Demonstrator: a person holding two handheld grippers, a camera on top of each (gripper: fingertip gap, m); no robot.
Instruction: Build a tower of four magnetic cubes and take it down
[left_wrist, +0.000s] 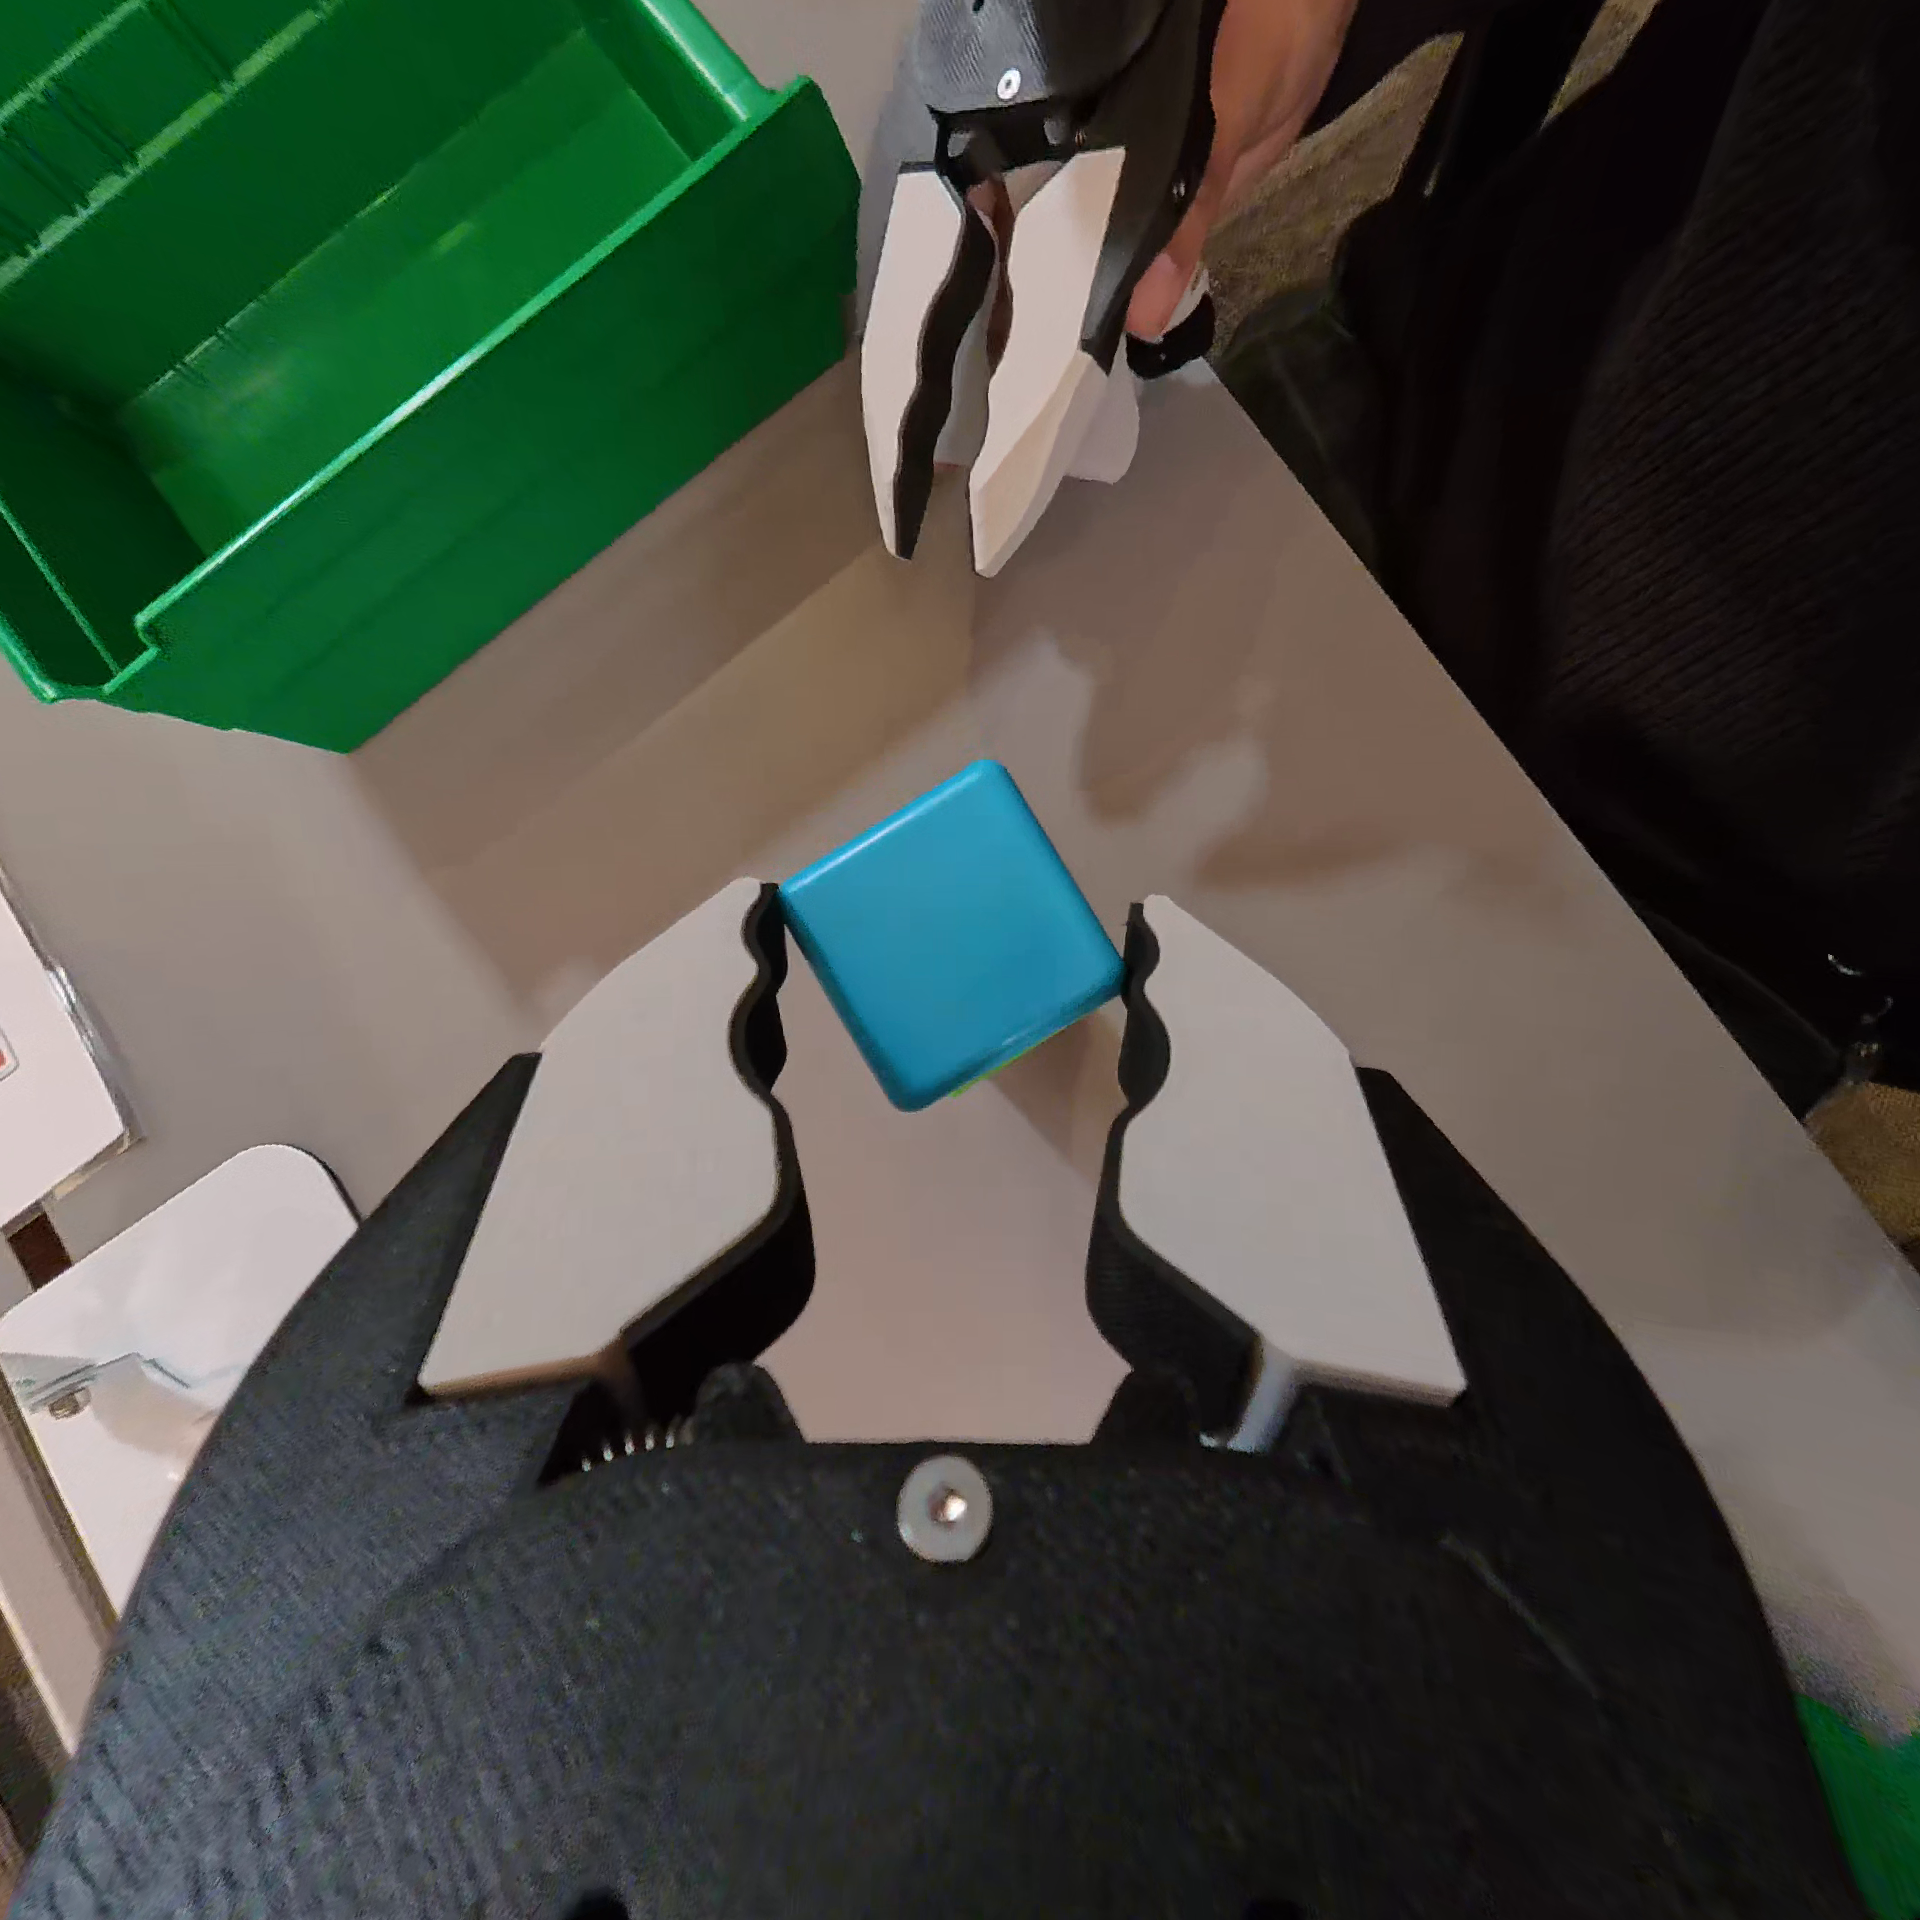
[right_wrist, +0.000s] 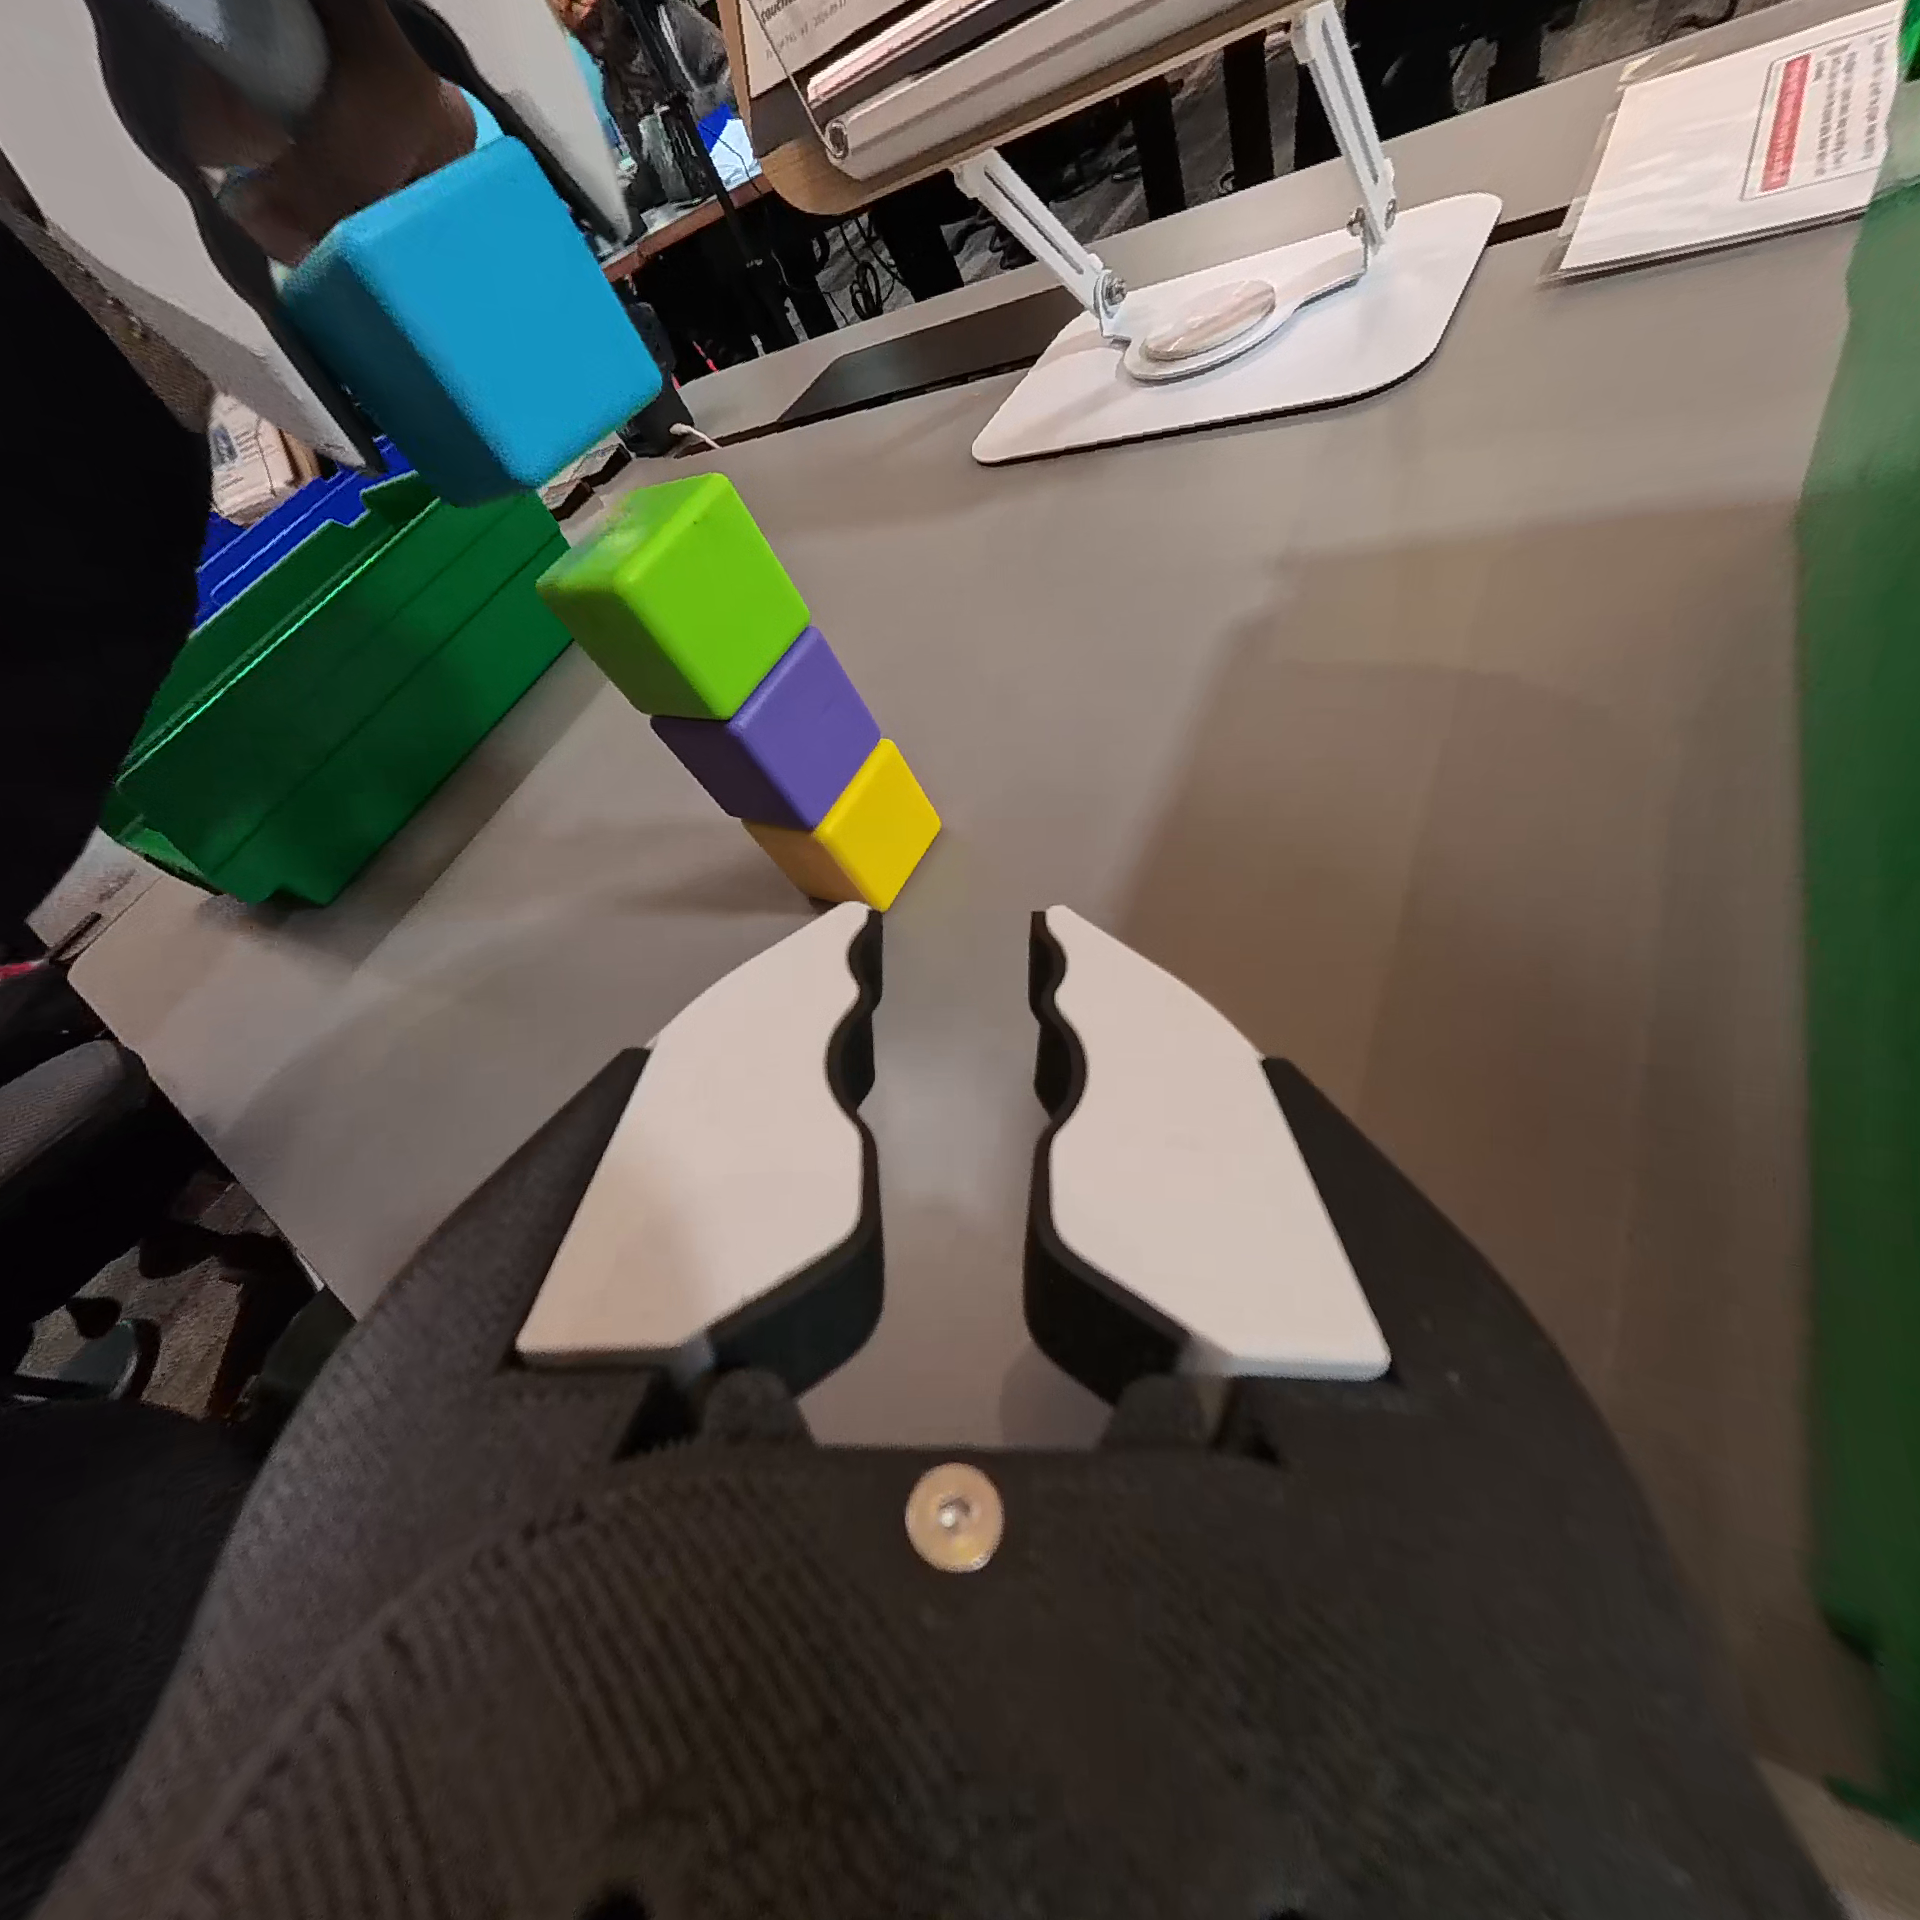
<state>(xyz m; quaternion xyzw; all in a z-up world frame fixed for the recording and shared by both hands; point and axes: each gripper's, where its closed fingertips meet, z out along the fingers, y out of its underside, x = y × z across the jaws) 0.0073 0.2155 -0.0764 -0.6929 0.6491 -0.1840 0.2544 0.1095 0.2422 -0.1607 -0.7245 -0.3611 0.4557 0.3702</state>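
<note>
While the left gripper (left_wrist: 951, 940) clamps a blue cube (left_wrist: 951, 935) between its fingertips, the right gripper (right_wrist: 954, 940) is parted and holds nothing.

From the right wrist view, the blue cube hangs above a green cube (right_wrist: 675, 592) topping a purple (right_wrist: 774, 732) and yellow cube (right_wrist: 868, 831) stack, just beyond the right gripper's tips on the grey table (right_wrist: 1351, 727).

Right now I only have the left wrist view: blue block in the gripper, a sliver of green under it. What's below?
Observer: A stack of three: green block on purple block on yellow block.
Operator: Blue touching green?
Observer: No. The blue block hangs above the green block, apart from it.
Operator: Where is the right gripper pointing?
Observer: The right gripper is open and empty, with its tips near the yellow block.
</note>
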